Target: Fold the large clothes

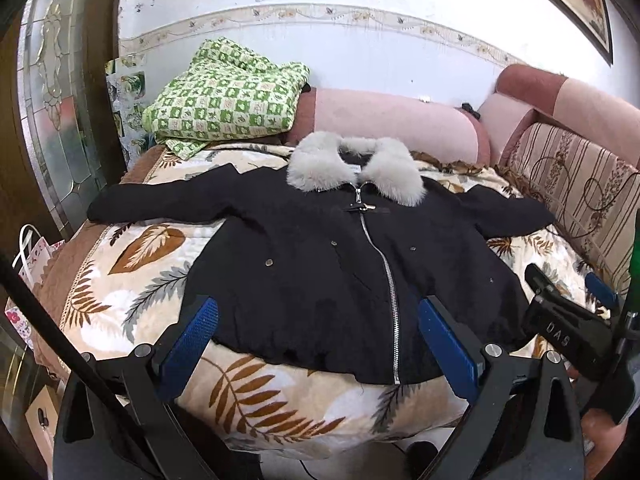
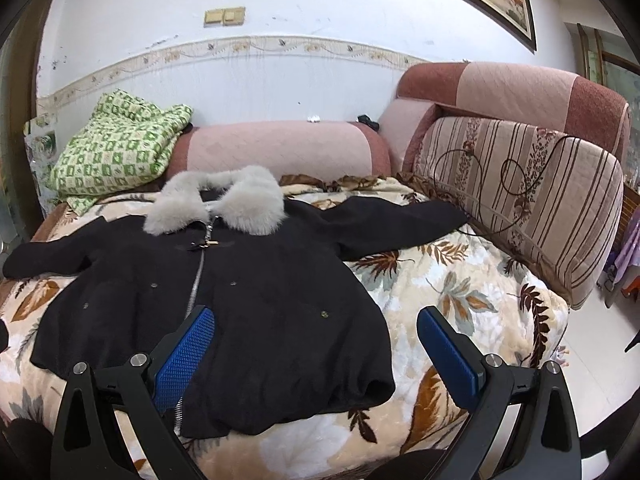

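Note:
A black zip-up jacket (image 1: 312, 264) with a grey fur collar (image 1: 356, 168) lies flat, front up, on a leaf-print blanket (image 1: 132, 280), sleeves spread to both sides. It also shows in the right wrist view (image 2: 248, 304). My left gripper (image 1: 320, 344) is open and empty, above the jacket's bottom hem, straddling the zipper. My right gripper (image 2: 316, 352) is open and empty, above the hem's right corner. The right gripper also shows at the right edge of the left wrist view (image 1: 568, 292).
A green checked quilt (image 1: 224, 100) is piled at the back left on a pink bolster (image 1: 400, 120). A striped cushion (image 2: 520, 200) and pink sofa back (image 2: 520, 88) stand on the right. A glass door (image 1: 56, 120) and a paper bag (image 1: 32, 256) are on the left.

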`<state>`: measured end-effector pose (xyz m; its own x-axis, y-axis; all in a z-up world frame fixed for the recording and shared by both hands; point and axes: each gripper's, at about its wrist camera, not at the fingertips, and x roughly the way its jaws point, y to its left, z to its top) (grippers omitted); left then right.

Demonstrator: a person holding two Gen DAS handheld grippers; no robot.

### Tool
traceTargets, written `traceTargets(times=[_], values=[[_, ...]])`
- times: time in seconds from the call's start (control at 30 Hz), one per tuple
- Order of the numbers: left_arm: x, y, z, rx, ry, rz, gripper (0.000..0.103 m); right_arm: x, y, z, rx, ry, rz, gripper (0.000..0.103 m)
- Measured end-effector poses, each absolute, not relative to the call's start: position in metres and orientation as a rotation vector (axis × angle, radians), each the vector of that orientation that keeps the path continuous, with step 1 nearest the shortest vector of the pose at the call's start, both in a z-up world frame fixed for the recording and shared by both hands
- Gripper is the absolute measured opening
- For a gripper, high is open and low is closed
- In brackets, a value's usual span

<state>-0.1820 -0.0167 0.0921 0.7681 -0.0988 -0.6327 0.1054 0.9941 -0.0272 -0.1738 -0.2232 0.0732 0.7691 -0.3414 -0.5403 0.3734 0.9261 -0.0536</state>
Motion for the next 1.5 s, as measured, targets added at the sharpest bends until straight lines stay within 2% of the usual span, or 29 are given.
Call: traceTargets(times=[0.47,0.9,1.5], values=[[-0.102,-0.050,0.059,0.023,0.804,-0.103,0.100,-0.109,-0.259,0.045,0.126,0.665,-0.346,0.102],[-0.082,-0.059,0.041,0.063,0.848,-0.092,0.100,-0.086,-0.272,0.020,0.171,0.731,-0.332,0.102],[-0.074,-0.044,0.028,0.036,0.867,-0.053,0.100,-0.078,-0.281,0.017,0.152,0.747,-0.347,0.102]])
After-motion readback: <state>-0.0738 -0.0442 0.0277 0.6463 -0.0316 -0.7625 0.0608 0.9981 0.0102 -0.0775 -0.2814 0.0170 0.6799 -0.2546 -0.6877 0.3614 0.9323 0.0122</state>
